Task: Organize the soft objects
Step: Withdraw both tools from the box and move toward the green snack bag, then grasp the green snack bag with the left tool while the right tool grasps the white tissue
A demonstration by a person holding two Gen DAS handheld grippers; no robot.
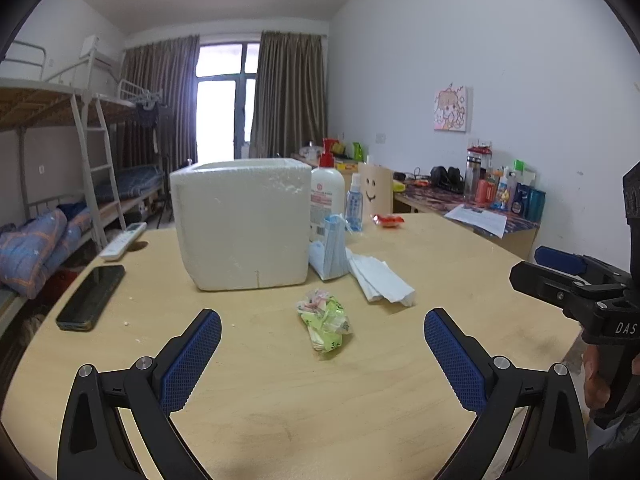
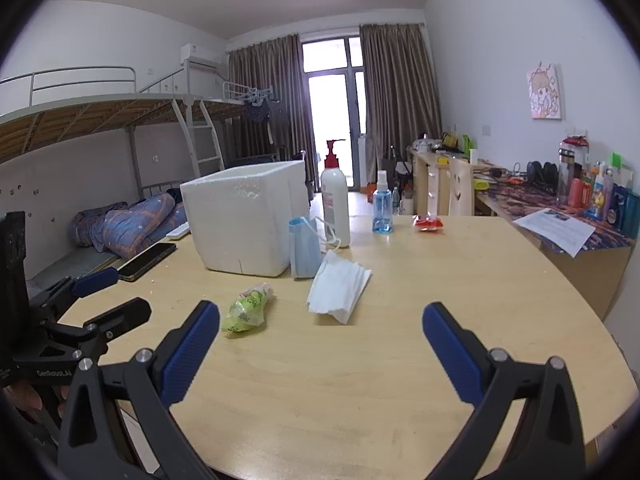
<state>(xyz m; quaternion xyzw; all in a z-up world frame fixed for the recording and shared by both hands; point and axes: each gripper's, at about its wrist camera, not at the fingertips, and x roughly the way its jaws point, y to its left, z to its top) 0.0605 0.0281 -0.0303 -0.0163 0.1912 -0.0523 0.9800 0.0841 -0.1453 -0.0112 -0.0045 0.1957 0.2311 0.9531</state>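
Left claw [image 1: 322,330], jaws apart and empty like the right claw [image 2: 321,326], sits nearer the green packet [image 1: 323,320], lying straight ahead between its tips, long axis pointing away toward the foam box [image 1: 242,222].

A black phone [image 1: 91,298] lies near the left edge of the wooden table [image 1: 360,380], with a white remote [image 1: 123,241] beyond it. A pump bottle [image 2: 335,200] and a blue spray bottle [image 2: 382,208] stand upright farther back, a red packet [image 2: 429,223] to their right.
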